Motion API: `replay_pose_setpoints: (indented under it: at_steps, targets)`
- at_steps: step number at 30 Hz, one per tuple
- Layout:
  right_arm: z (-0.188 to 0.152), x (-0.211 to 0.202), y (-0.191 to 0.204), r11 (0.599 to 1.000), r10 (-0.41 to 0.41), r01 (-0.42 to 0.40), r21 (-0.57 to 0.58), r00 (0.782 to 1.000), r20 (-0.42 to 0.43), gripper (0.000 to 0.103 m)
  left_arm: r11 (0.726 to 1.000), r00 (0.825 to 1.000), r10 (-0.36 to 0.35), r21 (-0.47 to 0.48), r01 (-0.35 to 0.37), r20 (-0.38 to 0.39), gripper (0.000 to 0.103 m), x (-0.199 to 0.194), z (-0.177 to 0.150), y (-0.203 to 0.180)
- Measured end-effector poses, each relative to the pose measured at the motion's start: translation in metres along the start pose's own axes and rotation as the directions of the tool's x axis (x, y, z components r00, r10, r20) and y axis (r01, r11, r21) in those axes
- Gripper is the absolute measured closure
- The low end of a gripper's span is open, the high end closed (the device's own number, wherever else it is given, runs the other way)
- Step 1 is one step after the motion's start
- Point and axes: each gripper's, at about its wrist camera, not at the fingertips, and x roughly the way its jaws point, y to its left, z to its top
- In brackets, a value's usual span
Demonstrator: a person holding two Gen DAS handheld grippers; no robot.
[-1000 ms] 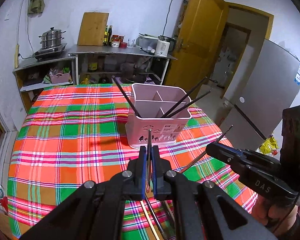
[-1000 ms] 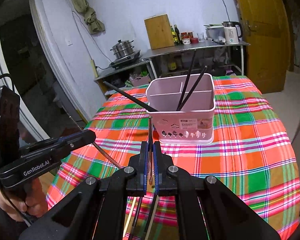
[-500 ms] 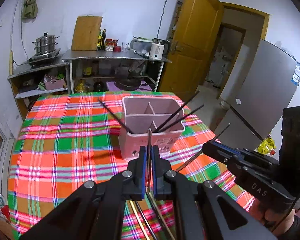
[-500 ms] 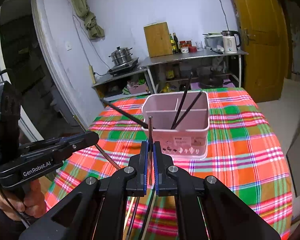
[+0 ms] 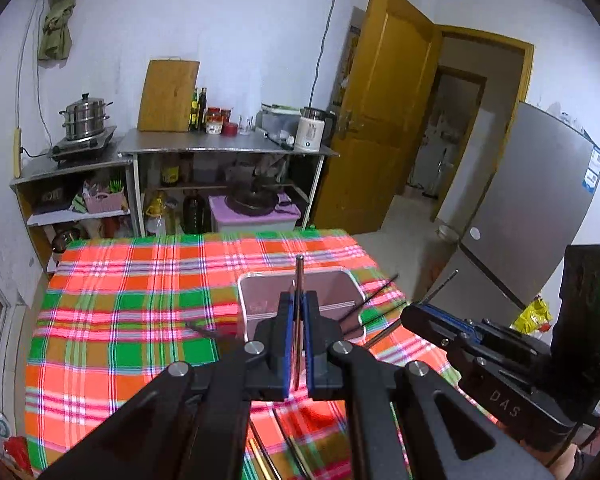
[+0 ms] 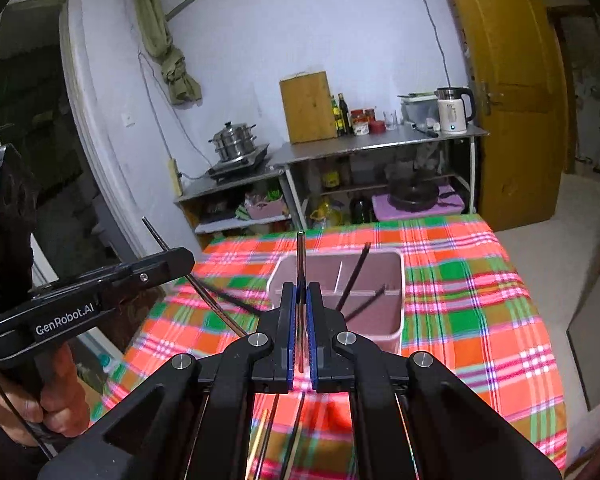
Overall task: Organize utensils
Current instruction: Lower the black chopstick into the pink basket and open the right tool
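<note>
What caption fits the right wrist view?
Right gripper clamps a chopstick above the pink utensil holder.

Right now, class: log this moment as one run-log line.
left gripper: shut on chopstick | right gripper: shut on chopstick | caddy: three chopsticks in | spare chopsticks on cloth

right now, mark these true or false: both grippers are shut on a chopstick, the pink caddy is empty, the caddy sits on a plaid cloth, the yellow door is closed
1. The left gripper and right gripper are each shut on a thin dark chopstick. True.
2. The pink plastic utensil caddy is empty. False: dark chopsticks lean inside it.
3. The caddy sits on the red, orange and green plaid tablecloth. True.
4. The yellow wooden door is closed. False: it stands open.
</note>
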Motion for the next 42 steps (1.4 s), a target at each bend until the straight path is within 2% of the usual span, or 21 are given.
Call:
replay_pose_setpoints:
  at_steps: [10, 23, 35, 42]
  targets:
    - [0.022, 0.017, -0.003, 1.000, -0.018, 0.018, 0.003, 0.999, 0.036, 0.098, 1.000, 0.999, 0.011, 0.002, -0.011, 0.035, 0.098, 0.017, 0.023, 0.003]
    - [0.005, 0.051, -0.011, 0.999, -0.052, 0.053, 0.006, 0.998, -0.017, 0.098, 1.000, 1.000, 0.024, 0.000, -0.024, -0.014, 0.098, 0.060, 0.004, 0.017]
    - [-0.008, 0.062, -0.014, 0.998, -0.053, 0.055, 0.029, 0.996, -0.070, 0.098, 1.000, 0.999, 0.023, -0.014, -0.023, -0.042, 0.097, 0.067, -0.010, 0.028]
    - [-0.009, 0.053, -0.013, 0.998, -0.057, 0.058, 0.025, 0.997, -0.055, 0.097, 0.999, 0.999, 0.028, -0.030, -0.029, -0.029, 0.087, 0.056, -0.016, 0.030]
